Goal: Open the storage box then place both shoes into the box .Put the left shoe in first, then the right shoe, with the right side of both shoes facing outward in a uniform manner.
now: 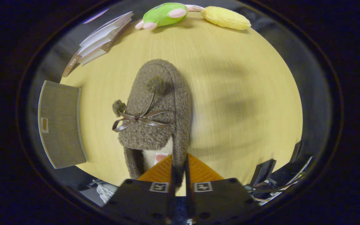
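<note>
**Status: one shoe gripped, nothing boxed so far**

Gripper view

1. Gripper [180,170]: I read the two fingers as clenched on the shoe [155,115]. They stand almost together, with the right-hand wall of the shoe's collar pinched between them near the heel. Both pads appear to press on that wall, one inside the opening and one outside.

2. Shoe: a fuzzy brown slipper with a ribbon bow and two pompoms. Its toe points away from the fingers and its heel sits at their tips. I cannot tell whether the sole rests on the counter [230,78] or hangs just above it. I also cannot tell from this angle whether it is the left or the right shoe.

3. Box [62,123]: a grey fabric panel with a small tag lies to the left of the shoe, apart from it, at the counter's edge. I take it for the storage box or its lid. I cannot tell whether it is open.

4. Other items: a stack of books [105,36], a green plush toy [164,15] and a yellow plush toy [227,18] lie at the far edge, well beyond the shoe.

Progress, as I judge it: the first shoe is in the pick-up or carry stage. Remaining steps: transfer this shoe to the box with its right side outward, then repeat for the second shoe.
</note>
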`<act>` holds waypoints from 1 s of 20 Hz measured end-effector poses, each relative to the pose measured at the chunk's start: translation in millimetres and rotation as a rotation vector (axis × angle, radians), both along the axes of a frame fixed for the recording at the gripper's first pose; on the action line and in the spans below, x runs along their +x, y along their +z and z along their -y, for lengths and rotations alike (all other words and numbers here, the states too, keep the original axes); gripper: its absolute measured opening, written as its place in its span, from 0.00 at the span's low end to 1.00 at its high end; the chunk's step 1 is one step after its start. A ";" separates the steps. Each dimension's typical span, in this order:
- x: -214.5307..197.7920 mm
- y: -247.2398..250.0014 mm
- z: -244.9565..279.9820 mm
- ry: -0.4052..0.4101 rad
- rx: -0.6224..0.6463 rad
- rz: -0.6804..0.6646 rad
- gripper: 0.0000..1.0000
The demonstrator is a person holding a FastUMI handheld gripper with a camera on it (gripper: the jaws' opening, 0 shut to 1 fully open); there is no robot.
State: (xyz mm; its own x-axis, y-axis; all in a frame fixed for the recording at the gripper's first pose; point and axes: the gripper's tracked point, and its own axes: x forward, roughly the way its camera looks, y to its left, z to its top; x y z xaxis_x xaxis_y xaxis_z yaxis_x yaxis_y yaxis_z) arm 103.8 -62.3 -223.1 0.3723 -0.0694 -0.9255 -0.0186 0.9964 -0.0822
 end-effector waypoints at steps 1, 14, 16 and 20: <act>2.8 -3.0 0.1 0.000 0.010 0.006 0.12; -22.9 1.3 -17.9 -0.079 0.302 0.078 0.03; -34.0 12.0 -29.0 -0.057 0.332 0.086 0.04; -64.0 45.1 -74.0 -0.037 0.503 0.043 0.04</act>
